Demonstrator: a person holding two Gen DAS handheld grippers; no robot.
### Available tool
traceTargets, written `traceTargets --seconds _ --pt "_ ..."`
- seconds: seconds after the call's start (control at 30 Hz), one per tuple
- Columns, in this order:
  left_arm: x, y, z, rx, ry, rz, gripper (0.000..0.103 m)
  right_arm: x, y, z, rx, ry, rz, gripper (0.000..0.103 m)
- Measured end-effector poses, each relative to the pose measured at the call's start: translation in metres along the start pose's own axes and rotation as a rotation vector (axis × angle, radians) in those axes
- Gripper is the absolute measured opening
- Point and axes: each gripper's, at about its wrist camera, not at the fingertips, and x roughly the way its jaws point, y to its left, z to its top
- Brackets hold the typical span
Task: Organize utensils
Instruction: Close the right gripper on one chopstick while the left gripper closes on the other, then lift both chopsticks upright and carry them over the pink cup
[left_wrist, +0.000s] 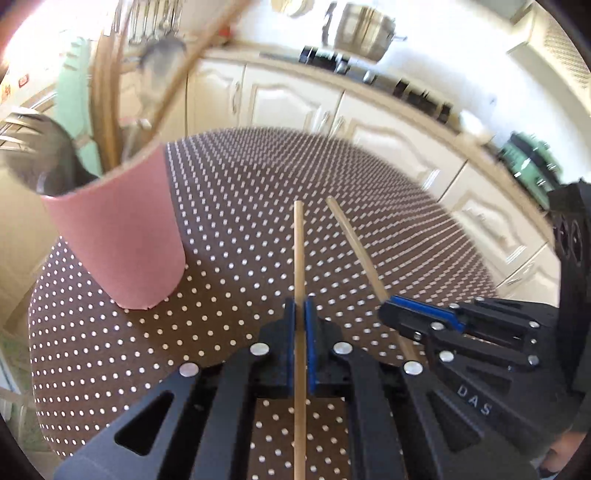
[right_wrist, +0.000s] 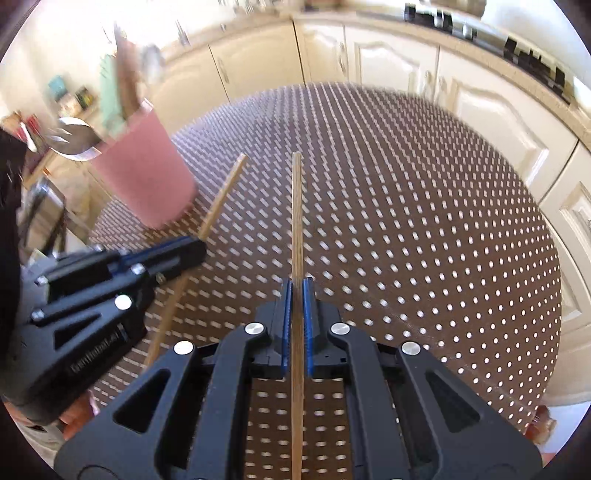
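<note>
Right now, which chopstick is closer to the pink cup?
The left gripper's chopstick: its tip sits nearer the pink cup. The right gripper's chopstick is on the far side.

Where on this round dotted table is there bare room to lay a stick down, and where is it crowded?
Bare cloth runs from the right gripper and its stick out to the table's far and right rim by the cabinets. It is tighter on the left, between the pink cup, full of utensils, and the left gripper with its stick.
</note>
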Motion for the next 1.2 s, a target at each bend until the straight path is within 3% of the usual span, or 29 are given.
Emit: traceTargets --seconds 0.23,0.53,0.87,1.07,1.2 --pt "-0.067 0.001 -0.014 0.032 -0.186 -0.070 0.005 -0.045 0.027 -0.011 0.002 -0.194 0.059 0.007" --pt "-0.136 0.016 -0.034 0.053 -0.399 -0.137 0.005 -0.092 0.059 -0.019 -0.014 -0.332 0.112 0.007" --pt "-0.186 0.024 -0.040 0.092 -0.553 -0.044 0.005 -0.112 0.095 -0.009 -0.044 -0.404 0.142 0.007" --pt "-0.206 0.042 -0.034 0.081 -0.624 -0.029 0.005 -0.121 0.116 -0.006 -0.063 -0.484 0.140 0.007" --pt "-0.222 0.059 -0.024 0.052 -0.715 -0.027 0.005 -0.127 0.124 0.002 -0.066 -0.555 0.139 0.007"
